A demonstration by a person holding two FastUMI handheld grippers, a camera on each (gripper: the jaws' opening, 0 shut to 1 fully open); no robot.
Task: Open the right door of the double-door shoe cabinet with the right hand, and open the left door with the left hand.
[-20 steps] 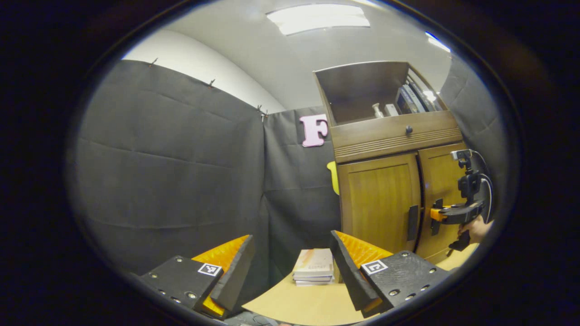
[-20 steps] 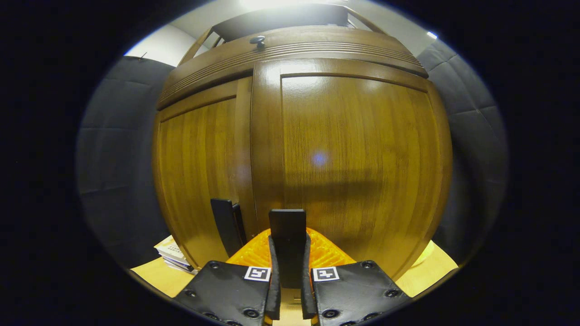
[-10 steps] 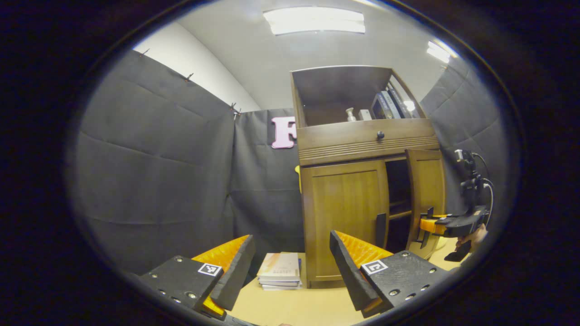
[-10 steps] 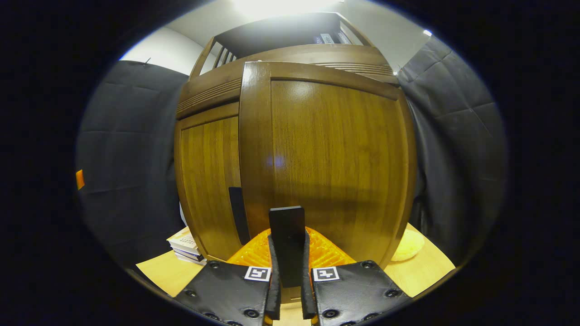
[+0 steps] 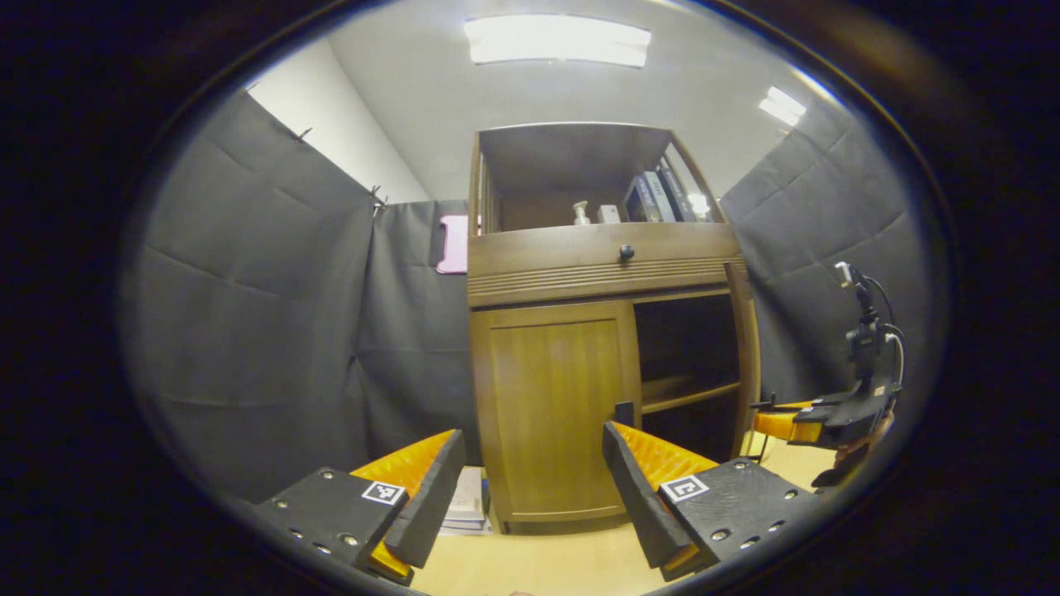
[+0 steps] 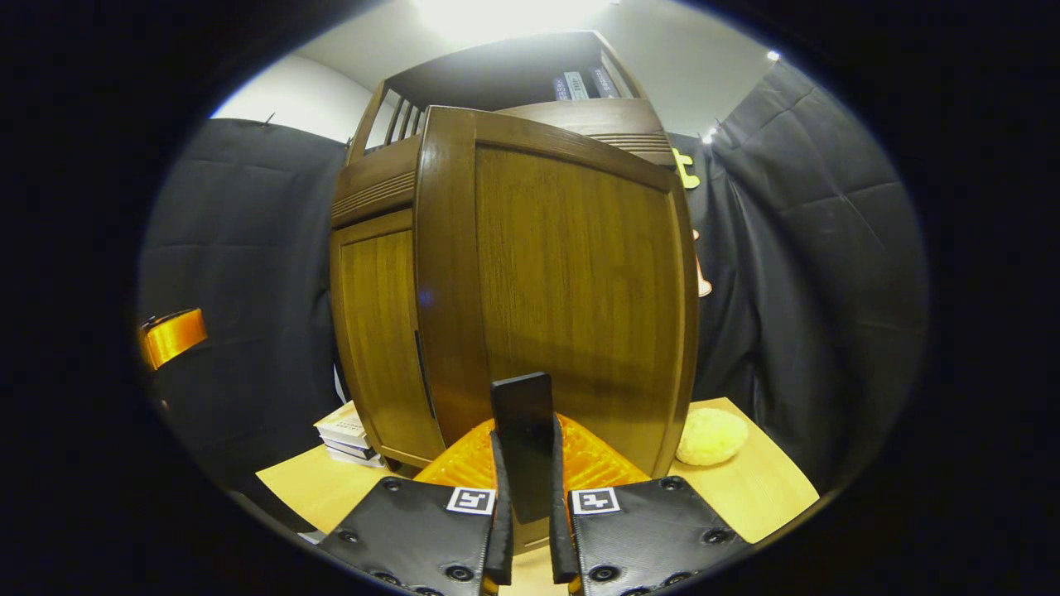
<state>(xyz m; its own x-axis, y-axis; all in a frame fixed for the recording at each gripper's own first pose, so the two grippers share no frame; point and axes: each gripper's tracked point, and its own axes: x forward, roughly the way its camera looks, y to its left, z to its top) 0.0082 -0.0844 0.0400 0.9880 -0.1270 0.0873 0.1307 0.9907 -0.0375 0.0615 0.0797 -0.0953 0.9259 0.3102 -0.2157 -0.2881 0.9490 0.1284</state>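
— At centre of the left gripper view, the shoe cabinet (image 5: pixel 596 331) stood with its right door (image 5: pixel 741 356) swung out edge-on; a second earlier that door was flush shut. Dark shelves showed behind it.

— And the left door (image 5: pixel 553 414)?

— Shut, as before, its dark handle (image 5: pixel 623 412) at the inner edge, just above the left gripper (image 5: pixel 530 480), whose jaws gaped wide on nothing. That view had slid round to face the cabinet squarely.

— What held the right door?

— The right gripper (image 6: pixel 525 497), low in the right gripper view, with its jaws narrowed onto the right door's handle (image 6: pixel 522 443), both fingers pressing it. You could also see that gripper at the right edge of the left gripper view, a hand (image 5: pixel 861 443) under it.

— Anything in the way?

— A stack of books (image 6: pixel 348 434) lay on the table (image 6: pixel 770 505) at lower left of the right gripper view, beside the cabinet's left corner, and a pale round sponge-like thing (image 6: pixel 710 436) lay at lower right, near the open door's foot. Books and small items sat on the top shelf (image 5: pixel 596 211).
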